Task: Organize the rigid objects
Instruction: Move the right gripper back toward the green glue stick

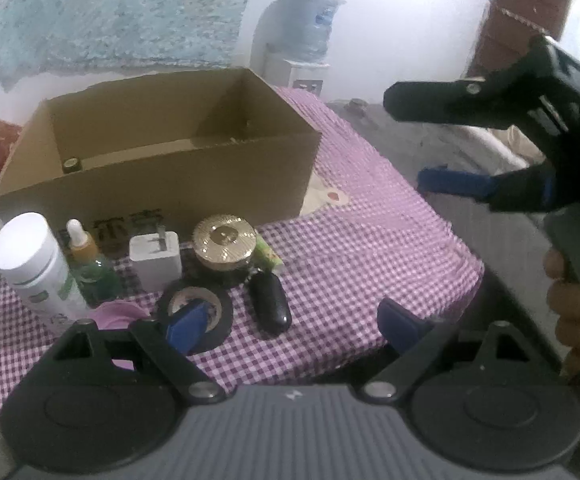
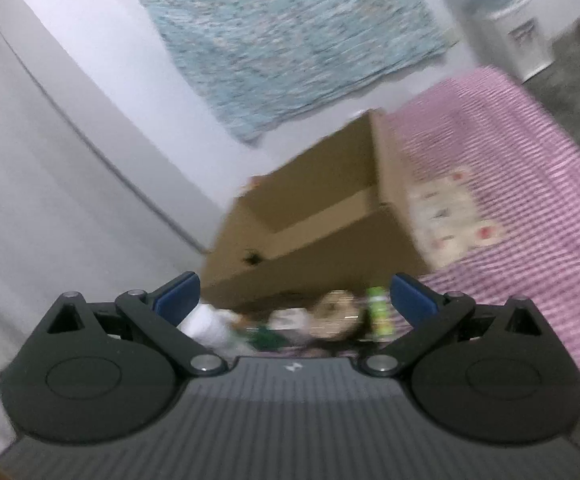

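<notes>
Left gripper [image 1: 293,324] hangs wide open, empty, with the black oval case [image 1: 270,303] just ahead between its fingers. Smooth, hard and light by the look, likely slippery, so pinch across its narrow middle. Cardboard box [image 1: 162,176] waits beyond.

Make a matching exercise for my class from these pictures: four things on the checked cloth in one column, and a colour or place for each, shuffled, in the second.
Things
1. pill bottle
2. charger plug
3. round jar
4. tape roll

Descriptions
A. gold ribbed lid
B. black ring, nearest the left gripper
C. white cube with metal prongs
D. tall, white cap, far left of the row

Pairs: 1-D, 2-C, 3-A, 4-B
</notes>
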